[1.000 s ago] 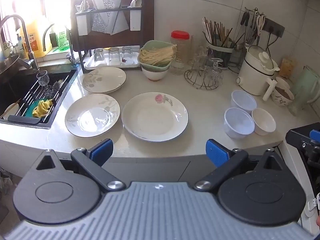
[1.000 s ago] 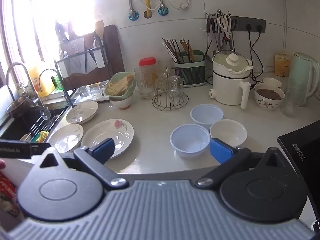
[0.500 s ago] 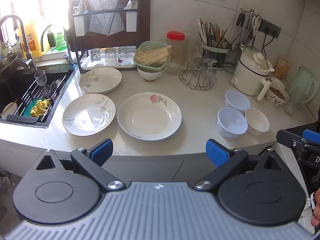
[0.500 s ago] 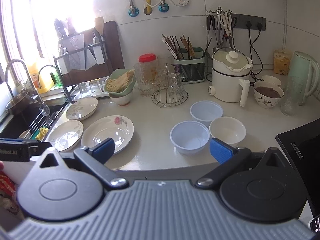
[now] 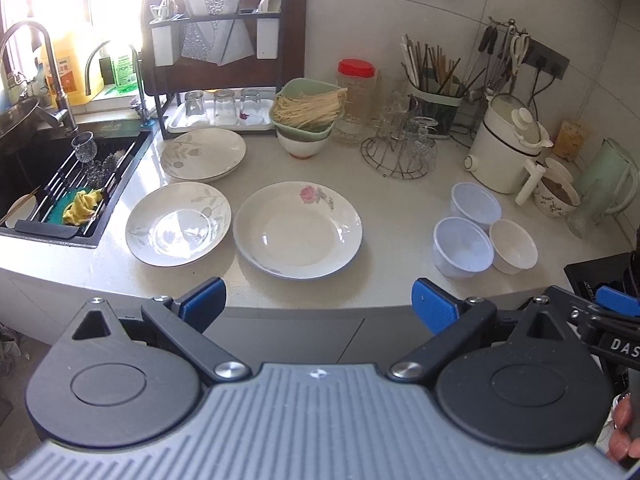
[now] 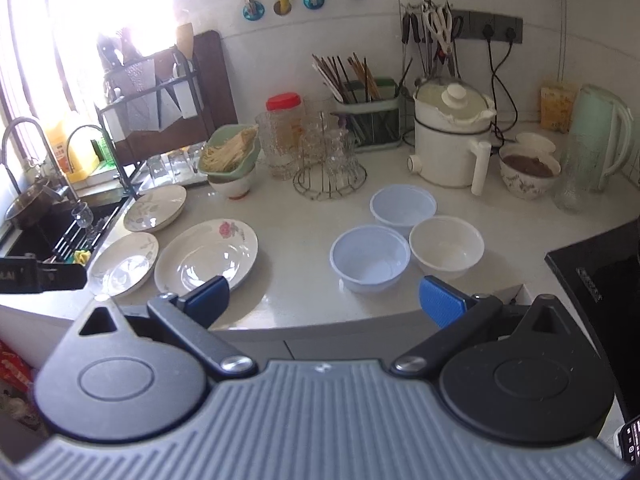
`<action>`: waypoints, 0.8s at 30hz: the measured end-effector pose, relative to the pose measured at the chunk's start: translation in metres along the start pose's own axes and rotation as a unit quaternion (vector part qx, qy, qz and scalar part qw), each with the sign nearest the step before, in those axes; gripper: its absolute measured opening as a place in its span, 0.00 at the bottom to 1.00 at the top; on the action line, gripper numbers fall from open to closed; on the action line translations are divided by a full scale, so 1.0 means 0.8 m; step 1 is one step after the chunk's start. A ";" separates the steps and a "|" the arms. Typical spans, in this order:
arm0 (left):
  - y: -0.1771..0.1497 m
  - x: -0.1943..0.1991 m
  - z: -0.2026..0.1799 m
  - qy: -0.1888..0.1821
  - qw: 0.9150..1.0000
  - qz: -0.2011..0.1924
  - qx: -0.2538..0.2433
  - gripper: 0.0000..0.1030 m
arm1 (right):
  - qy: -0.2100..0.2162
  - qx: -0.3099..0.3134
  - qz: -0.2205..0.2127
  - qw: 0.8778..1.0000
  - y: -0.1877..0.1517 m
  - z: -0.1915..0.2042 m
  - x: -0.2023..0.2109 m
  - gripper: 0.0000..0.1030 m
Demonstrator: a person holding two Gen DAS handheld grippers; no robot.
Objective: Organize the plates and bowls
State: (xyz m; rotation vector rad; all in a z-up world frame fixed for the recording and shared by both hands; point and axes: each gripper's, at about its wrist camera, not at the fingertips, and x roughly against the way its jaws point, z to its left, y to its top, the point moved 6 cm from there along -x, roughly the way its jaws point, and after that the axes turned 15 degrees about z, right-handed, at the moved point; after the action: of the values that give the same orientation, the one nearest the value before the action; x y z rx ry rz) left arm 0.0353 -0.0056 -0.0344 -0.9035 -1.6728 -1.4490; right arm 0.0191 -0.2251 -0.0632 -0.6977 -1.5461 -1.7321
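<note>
Three white plates lie on the pale counter: a rose-patterned plate (image 5: pixel 298 230) (image 6: pixel 207 254) in the middle, a leaf-patterned plate (image 5: pixel 179 229) (image 6: pixel 124 264) to its left, and a far plate (image 5: pixel 203 154) (image 6: pixel 155 207) by the sink. To the right stand two pale blue plastic bowls (image 5: pixel 463 246) (image 6: pixel 370 258), (image 5: pixel 476 205) (image 6: pixel 403 209) and a white bowl (image 5: pixel 513 245) (image 6: pixel 447 243). My left gripper (image 5: pixel 318 306) hangs open in front of the counter edge, short of the rose plate. My right gripper (image 6: pixel 324 300) is open too, short of the near blue bowl. Neither holds anything.
A black sink (image 5: pixel 52 184) with a drain rack and yellow cloth is at the left. A dish rack (image 5: pixel 218 64), a green bowl of noodles (image 5: pixel 306 110), a wire glass stand (image 5: pixel 402 152), a white cooker (image 5: pixel 506 148), a filled patterned bowl (image 6: pixel 528 174) and a green kettle (image 6: pixel 598 136) line the back. A black stove (image 6: pixel 600 276) is at the right.
Both grippers drew back a little from the counter, so plates and bowls look smaller, then the right one edged forward again. Both stayed open. No dish moved.
</note>
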 end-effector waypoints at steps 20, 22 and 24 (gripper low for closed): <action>0.020 -0.014 -0.005 0.007 1.000 0.014 -0.010 0.98 | 0.010 0.027 -0.002 1.000 0.027 0.013 -0.002 1.00; 0.016 -0.017 -0.007 0.007 1.000 0.015 -0.012 0.98 | 0.010 0.027 -0.005 1.000 0.026 0.013 0.000 1.00; 0.015 -0.017 -0.008 0.008 1.000 0.014 -0.011 0.98 | 0.009 0.023 -0.005 1.000 0.026 0.010 0.001 1.00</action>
State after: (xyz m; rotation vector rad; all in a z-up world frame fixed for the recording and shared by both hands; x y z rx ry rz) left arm 0.0530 -0.0112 -0.0397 -0.9217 -1.6298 -1.4548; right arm 0.0347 -0.2182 -0.0488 -0.6500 -1.5746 -1.7010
